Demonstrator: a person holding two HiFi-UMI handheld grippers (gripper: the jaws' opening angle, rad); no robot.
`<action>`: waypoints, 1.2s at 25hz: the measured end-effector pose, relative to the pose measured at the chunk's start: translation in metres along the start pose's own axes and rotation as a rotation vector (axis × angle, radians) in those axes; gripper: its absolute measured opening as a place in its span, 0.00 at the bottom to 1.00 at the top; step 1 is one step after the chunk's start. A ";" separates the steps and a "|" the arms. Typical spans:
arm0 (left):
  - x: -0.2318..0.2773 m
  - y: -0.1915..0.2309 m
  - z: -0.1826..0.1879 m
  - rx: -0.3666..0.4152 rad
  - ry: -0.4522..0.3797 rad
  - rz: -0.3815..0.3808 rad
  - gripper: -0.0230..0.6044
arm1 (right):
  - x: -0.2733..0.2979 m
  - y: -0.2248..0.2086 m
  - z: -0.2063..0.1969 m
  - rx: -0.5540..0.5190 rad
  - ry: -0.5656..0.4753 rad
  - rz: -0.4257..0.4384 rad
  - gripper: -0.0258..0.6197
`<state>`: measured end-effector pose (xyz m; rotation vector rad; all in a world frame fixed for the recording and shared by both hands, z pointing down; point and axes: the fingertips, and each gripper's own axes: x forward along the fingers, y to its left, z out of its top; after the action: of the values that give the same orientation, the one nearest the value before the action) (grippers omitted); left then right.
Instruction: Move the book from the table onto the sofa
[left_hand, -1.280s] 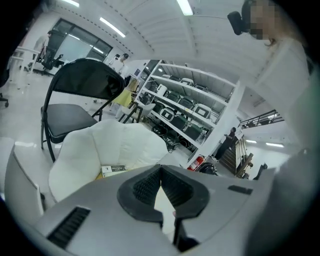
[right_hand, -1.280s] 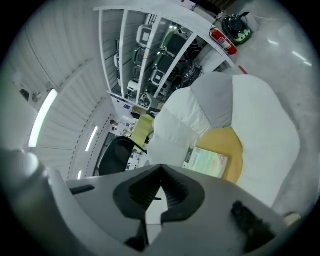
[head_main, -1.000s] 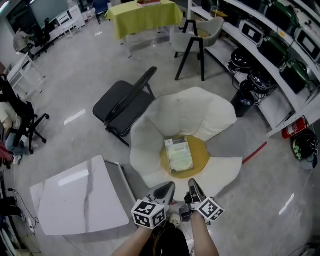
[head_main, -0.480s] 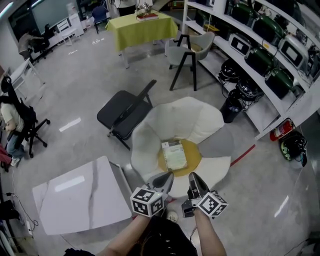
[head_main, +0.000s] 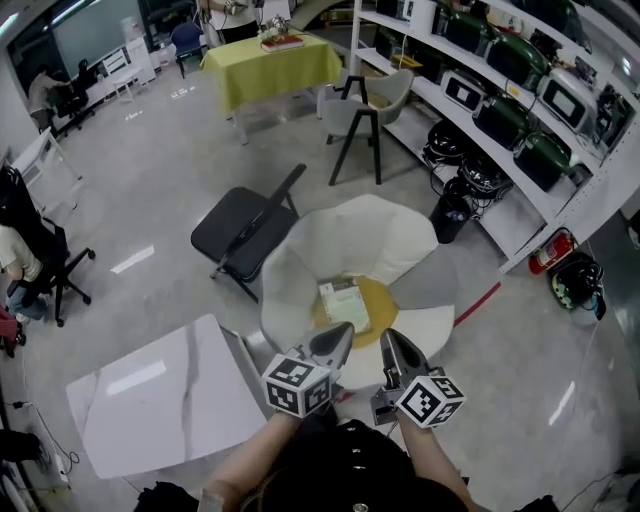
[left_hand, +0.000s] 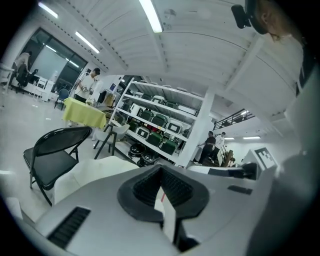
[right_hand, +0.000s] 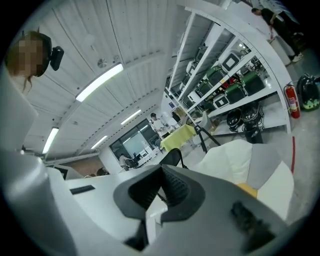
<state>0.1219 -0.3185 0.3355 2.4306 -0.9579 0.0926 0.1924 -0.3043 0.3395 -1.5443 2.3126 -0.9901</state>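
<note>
Book (head_main: 345, 305) lies flat on the yellow centre of the flower-shaped sofa (head_main: 372, 232), well apart from the white desk (head_main: 160, 395) at my left. My left gripper (head_main: 338, 341) and right gripper (head_main: 392, 346) hover side by side over the sofa's near edge, fingers of both pressed together, nothing between them. Black folding chair (head_main: 240, 225) stands just beside the sofa's far left.

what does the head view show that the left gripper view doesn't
Only the head view: the book lying on the sofa, and the white table. Only the left gripper view: the ceiling lights and the ridged pads of the left gripper, shut and empty. Both: the sofa, the black folding chair and the yellow-clothed table.
</note>
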 end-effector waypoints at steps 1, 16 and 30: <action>0.000 0.000 0.004 0.007 -0.007 -0.001 0.05 | 0.001 0.002 0.004 -0.003 -0.013 0.003 0.06; 0.023 0.003 0.021 0.028 -0.032 -0.023 0.05 | -0.001 -0.014 0.030 -0.110 -0.080 -0.054 0.06; 0.030 0.004 0.002 -0.026 0.004 -0.017 0.05 | -0.014 -0.027 0.021 -0.044 -0.075 -0.079 0.06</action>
<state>0.1414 -0.3409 0.3433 2.4135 -0.9305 0.0784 0.2292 -0.3075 0.3374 -1.6723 2.2529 -0.8882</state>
